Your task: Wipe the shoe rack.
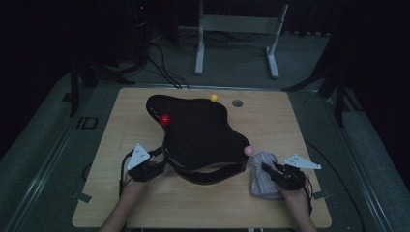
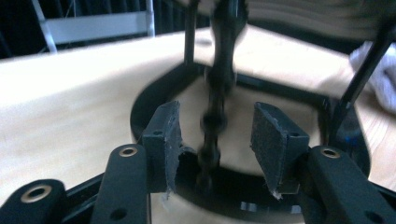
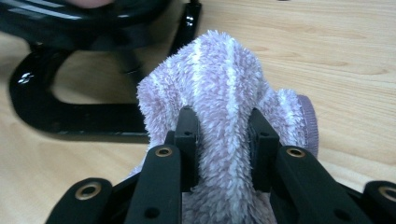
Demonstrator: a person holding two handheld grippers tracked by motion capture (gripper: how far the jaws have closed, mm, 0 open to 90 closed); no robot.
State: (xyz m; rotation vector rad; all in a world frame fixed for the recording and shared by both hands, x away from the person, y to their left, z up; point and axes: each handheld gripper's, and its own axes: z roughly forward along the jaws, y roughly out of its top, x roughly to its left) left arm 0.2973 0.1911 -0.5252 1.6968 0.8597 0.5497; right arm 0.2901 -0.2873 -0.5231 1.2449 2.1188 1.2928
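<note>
A glossy black, wavy-edged stand top (image 1: 198, 130) rests on a black looped base (image 1: 212, 175) in the middle of the table. Red (image 1: 166, 119), yellow (image 1: 214, 97) and pink (image 1: 248, 150) balls sit on its rim. My left gripper (image 1: 159, 159) is at the stand's near-left edge. In the left gripper view, my left gripper (image 2: 217, 140) is open with a blurred black upright post (image 2: 215, 107) between the pads, apart from both. My right gripper (image 1: 266, 169) is shut on a fluffy lilac cloth (image 3: 219, 70), which lies by the stand's right corner (image 1: 263, 191).
The wooden table (image 1: 290, 125) has a small grey disc (image 1: 237, 103) behind the stand. The black base (image 3: 46, 116) lies just left of the cloth. A white frame (image 1: 237, 29) and cables stand on the floor beyond the table.
</note>
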